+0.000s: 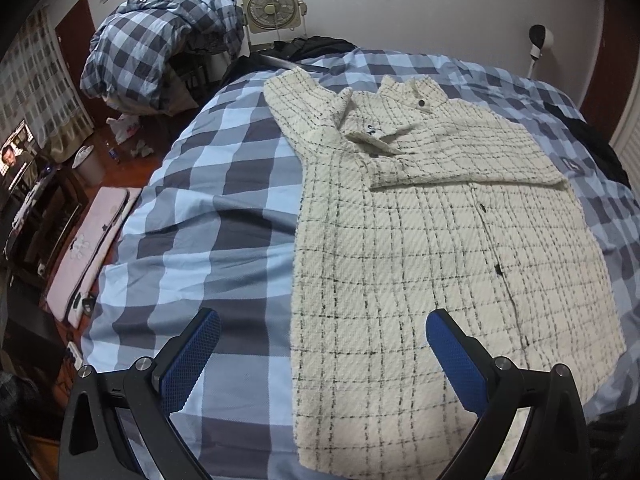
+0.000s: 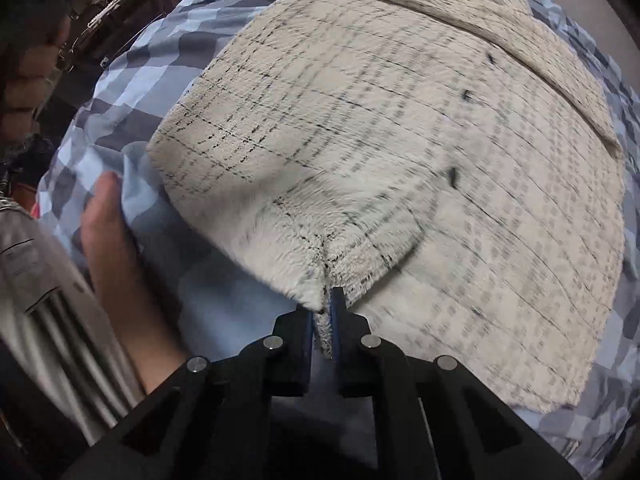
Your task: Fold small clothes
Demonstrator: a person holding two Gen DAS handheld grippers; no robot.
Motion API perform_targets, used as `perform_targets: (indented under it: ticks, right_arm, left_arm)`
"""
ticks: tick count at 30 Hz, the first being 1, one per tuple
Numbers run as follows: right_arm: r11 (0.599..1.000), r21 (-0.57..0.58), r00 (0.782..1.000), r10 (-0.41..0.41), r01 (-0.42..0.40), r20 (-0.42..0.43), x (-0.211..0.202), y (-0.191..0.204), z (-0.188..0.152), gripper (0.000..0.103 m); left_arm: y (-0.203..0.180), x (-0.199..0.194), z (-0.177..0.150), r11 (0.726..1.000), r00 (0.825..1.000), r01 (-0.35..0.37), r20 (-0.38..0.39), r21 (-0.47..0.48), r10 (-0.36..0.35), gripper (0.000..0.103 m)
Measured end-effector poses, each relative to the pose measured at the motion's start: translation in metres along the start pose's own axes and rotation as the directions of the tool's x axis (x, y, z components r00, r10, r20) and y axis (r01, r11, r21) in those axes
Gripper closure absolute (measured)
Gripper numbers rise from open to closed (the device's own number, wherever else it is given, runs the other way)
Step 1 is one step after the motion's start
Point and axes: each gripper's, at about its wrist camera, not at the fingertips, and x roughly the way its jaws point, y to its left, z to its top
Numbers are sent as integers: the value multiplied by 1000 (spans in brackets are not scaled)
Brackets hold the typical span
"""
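two grippers are ours to watch here. our left gripper (image 1: 323,334) hangs over the near end of the cream checked jacket (image 1: 432,240), its blue pads (image 1: 191,356) spread wide with nothing between them; one finger is over the blue checked bedspread (image 1: 208,200), the other over the cloth. the jacket lies flat on the bed, front up, dark buttons down its middle, one sleeve (image 1: 460,168) folded across the chest below the collar. our right gripper (image 2: 325,312) has its jaws pinched together on the jacket's near hem, a fold of the fuzzy cloth bunched and lifted between the pads. a bare hand (image 2: 106,224) rests on the bedspread just left of that corner. past the bed we see a heaped checked duvet (image 1: 160,40) and a beige box fan (image 1: 271,6) by the wall. the fan carries a small dark label, and a patch on the bedspread (image 1: 572,164) has marks, but we cannot read either one. the right view is smeared with blur.
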Motion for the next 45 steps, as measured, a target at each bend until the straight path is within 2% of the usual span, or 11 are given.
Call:
perform_targets:
  ticks: [5,7,10,13,19,23,27,32,36,39,45]
  right_arm:
    - [989,101,982,123,-109,-146,12,-16,-7,87]
    - [977,168,973,157,-129,-166,19,-23,-12,57]
    - [961,247,989,142,-128,-41,9,-40,-8,26]
    - [934,357,999,-8,-7,40,12,-45,8,25]
    - [879,475,995,-73,35,62,62,-65,69,25]
    - [893,439,995,-90,102,-47,118,-53,135,24]
    - [939,313,984,-99,141,-146,135,-18,119,17]
    - [945,308,984,-62,112,-166,128,12,100,17]
    - [914,397,996,-77,87,-40,106,12,110,17]
    - [886,464,998,-33,8,44,110,0,126,17]
    - [835,521,962,34,-176,272,143,-16,166,17]
  left_arm:
    - [-3,1,-2,1000,1000,-9,-5,19,9,0]
    - [-4,2,-2,1000,1000,-9,-6,23,10,0]
    - [-11,7,-5,999,1000,-1,-26,52,2,0]
    - [-36,28,-19,988,995,5,-100,155,11,0]
    - [-102,64,-62,921,970,99,-245,378,-4,0]
    - [-129,88,-97,865,942,117,-330,488,58,0]
    - [-137,96,-117,812,941,86,-314,577,124,0]
    - [-123,76,-92,868,932,147,-360,474,38,0]
    - [-101,46,-64,903,972,84,-233,421,18,0]
    - [-66,34,-38,954,977,92,-211,284,-32,0]
    - [4,58,44,993,988,21,-155,116,-2,0]
